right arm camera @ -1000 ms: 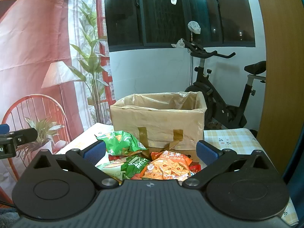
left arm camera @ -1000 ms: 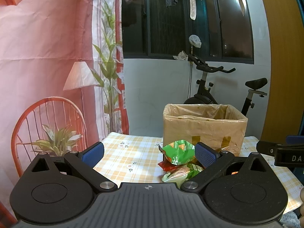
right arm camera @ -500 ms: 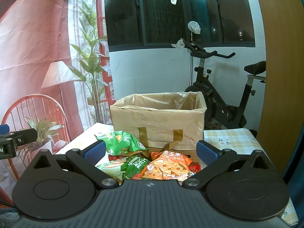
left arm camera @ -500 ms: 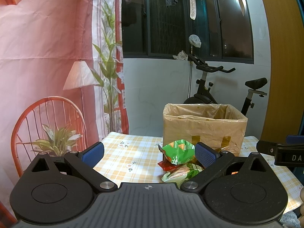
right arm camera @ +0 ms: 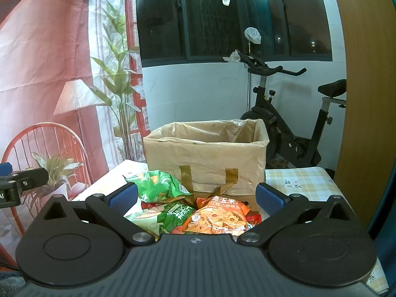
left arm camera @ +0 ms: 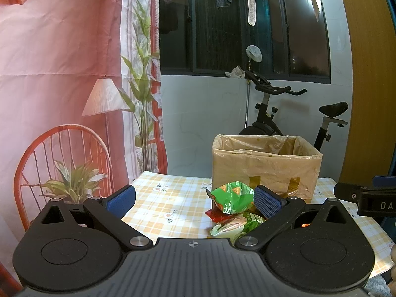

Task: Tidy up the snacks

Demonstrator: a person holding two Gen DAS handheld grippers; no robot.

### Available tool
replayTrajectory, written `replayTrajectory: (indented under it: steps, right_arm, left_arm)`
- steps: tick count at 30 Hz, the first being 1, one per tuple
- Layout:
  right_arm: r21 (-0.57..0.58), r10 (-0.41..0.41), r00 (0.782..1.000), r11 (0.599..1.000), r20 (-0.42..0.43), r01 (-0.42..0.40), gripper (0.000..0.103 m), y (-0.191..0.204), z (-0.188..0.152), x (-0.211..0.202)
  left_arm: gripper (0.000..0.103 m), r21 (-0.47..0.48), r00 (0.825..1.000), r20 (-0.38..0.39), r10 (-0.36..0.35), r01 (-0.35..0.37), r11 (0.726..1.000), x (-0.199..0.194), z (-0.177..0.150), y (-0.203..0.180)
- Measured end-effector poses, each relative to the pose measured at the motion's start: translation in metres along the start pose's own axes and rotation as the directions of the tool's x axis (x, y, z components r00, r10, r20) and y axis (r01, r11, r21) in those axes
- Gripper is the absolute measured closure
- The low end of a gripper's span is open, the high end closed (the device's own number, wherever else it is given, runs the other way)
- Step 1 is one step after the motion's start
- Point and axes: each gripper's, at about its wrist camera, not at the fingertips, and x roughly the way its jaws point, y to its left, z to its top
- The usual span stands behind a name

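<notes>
Bench (left arm camera: 173,205): checked yellow cloth with small flower prints.

Box (left arm camera: 266,167) (right arm camera: 206,158): brown cardboard, lined with a thin plastic bag, open at the top, standing at the far side of the bench; two strips of tape on its near wall.

Snacks: a heap of packets on the bench, just near of the box.
- Green bag (left arm camera: 232,199) (right arm camera: 158,185): crumpled, on top at the left of the heap, highest of the lot.
- Orange bag (right arm camera: 219,215): flat, printed with triangular chips, at the right of the heap, touching the box's foot.
- Second green bag (right arm camera: 177,214): lies between the two, lower down.
- Red packets peek out beneath; their number cannot be told.

Left tongs (left arm camera: 194,199): wide apart, holding nothing, raised over the bench left of the heap; the right blue pad overlaps the green bag in view.

Right tongs (right arm camera: 195,196): wide apart, holding nothing, raised near of the heap, which shows between the pads.

Background: exercise bike (right arm camera: 292,128) beyond the bench; printed backdrop (left arm camera: 61,74) with chair, lamp and plants at left.
</notes>
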Motion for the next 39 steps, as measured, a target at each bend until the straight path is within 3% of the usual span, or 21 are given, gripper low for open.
replayTrajectory:
  steps: [35,39]
  right_arm:
    - [0.0,0.0,1.0,1.0,-0.001,0.0,0.0,0.0,0.0,0.001]
    - [0.001,-0.004,1.0,1.0,0.019,0.004,0.0,-0.002,0.001,0.004]
  left_arm:
    - [0.001,-0.01,1.0,-0.012,-0.003,0.003,1.0,0.006,0.0,0.005]
    - [0.001,-0.013,0.998,0.032,0.058,-0.057,0.998,0.016,0.006,0.019]
